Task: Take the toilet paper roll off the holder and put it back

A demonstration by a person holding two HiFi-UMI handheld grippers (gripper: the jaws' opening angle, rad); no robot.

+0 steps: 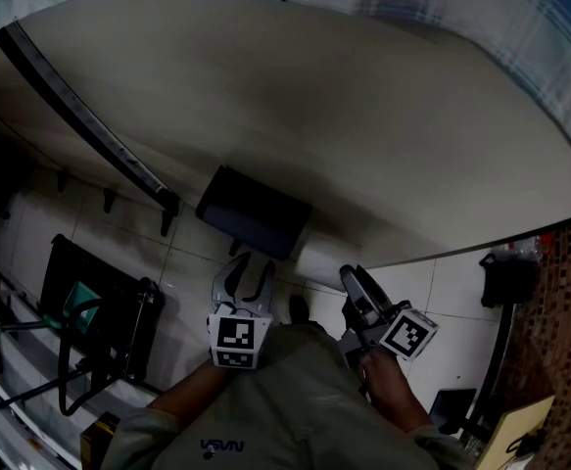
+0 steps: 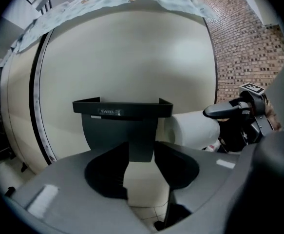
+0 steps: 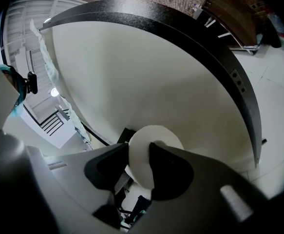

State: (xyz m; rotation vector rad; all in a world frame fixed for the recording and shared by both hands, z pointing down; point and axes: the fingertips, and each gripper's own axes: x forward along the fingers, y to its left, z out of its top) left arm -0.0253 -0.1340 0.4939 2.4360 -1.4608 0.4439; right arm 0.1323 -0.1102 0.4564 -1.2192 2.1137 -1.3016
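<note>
A black toilet paper holder with a small top shelf is fixed to the curved beige wall. The white toilet paper roll sticks out sideways from its right end. My right gripper is shut on the roll's outer end. In the right gripper view the roll is seen end-on, its paper wall pinched between the two jaws of my right gripper. My left gripper hovers just below the holder. In the left gripper view the holder fills the middle; my left gripper stands open and grips nothing. The roll lies to the right.
A black rail with hooks runs diagonally across the wall to the left. A black wire rack stands on the white tiled floor at the lower left. A dark stand and a brick wall are to the right.
</note>
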